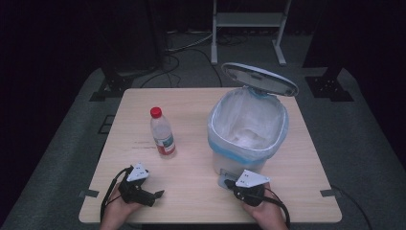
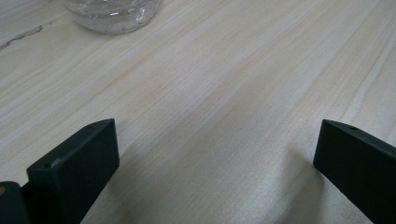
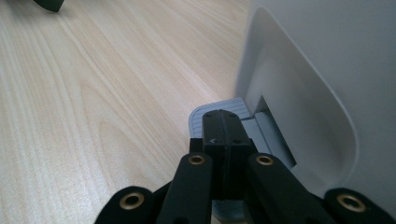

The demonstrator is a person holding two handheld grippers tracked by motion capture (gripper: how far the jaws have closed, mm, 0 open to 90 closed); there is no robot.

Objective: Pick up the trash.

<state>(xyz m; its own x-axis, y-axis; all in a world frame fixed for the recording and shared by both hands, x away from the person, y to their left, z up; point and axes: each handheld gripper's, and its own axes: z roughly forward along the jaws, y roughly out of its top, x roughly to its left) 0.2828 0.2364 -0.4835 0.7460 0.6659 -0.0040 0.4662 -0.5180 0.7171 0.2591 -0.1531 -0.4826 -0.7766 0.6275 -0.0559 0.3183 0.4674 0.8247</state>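
A white pedal bin [image 1: 248, 139] with a clear liner stands on the table's right half, its lid [image 1: 259, 79] tipped up. My right gripper [image 1: 231, 184] is shut, with nothing between its jaws. In the right gripper view its tips [image 3: 222, 122] rest on the grey foot pedal [image 3: 198, 116] at the bin's base [image 3: 317, 84]. A clear plastic bottle [image 1: 162, 132] with a red cap stands upright left of the bin. My left gripper [image 1: 159, 194] lies low near the table's front edge, open and holding nothing [image 2: 217, 154], with the bottle's base [image 2: 112, 16] ahead of it.
The light wooden table [image 1: 191, 110] has bare room between bottle and bin and along its front. A dark scratch [image 1: 143, 142] marks the wood left of the bottle. Behind the table are cables on the floor and a white metal frame [image 1: 249, 21].
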